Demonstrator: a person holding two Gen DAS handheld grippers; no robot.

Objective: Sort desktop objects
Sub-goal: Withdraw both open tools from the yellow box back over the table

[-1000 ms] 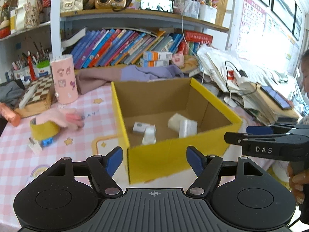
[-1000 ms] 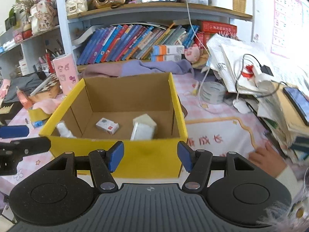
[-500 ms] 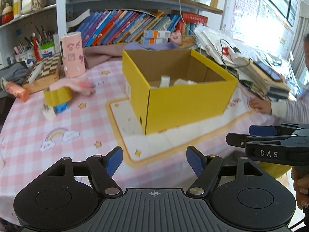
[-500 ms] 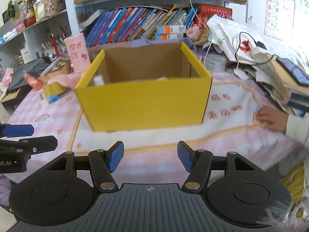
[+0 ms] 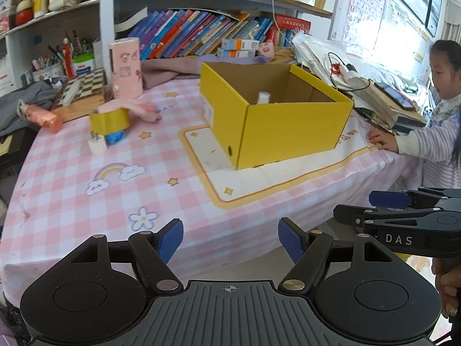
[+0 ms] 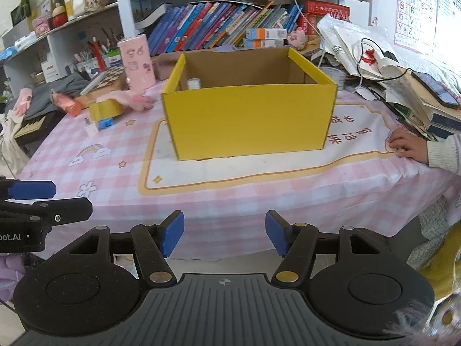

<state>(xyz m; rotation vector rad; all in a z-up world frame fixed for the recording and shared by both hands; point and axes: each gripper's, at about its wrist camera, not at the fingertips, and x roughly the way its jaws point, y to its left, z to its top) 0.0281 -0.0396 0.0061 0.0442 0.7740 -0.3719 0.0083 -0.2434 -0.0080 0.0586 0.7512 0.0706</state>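
Below table edge: left gripper [image 5: 229,240] and right gripper [image 6: 224,236], both spread, empty.
Box: yellow box [image 6: 250,115] mid-table, white bottle [image 6: 193,83] inside.
Left view only: person's face; "DAS" on right gripper.
Right view only: "oot.AI" on left gripper.

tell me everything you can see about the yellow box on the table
The yellow box is an open-topped cardboard carton, bright yellow outside, plain brown inside, with no lid showing. It stands upright on the cream panel of the pink checked tablecloth, near the table's middle. A small dark hole marks one lower corner in the left wrist view. The white top of a small container shows above its rim. Nothing grips it; both tongs are well clear.
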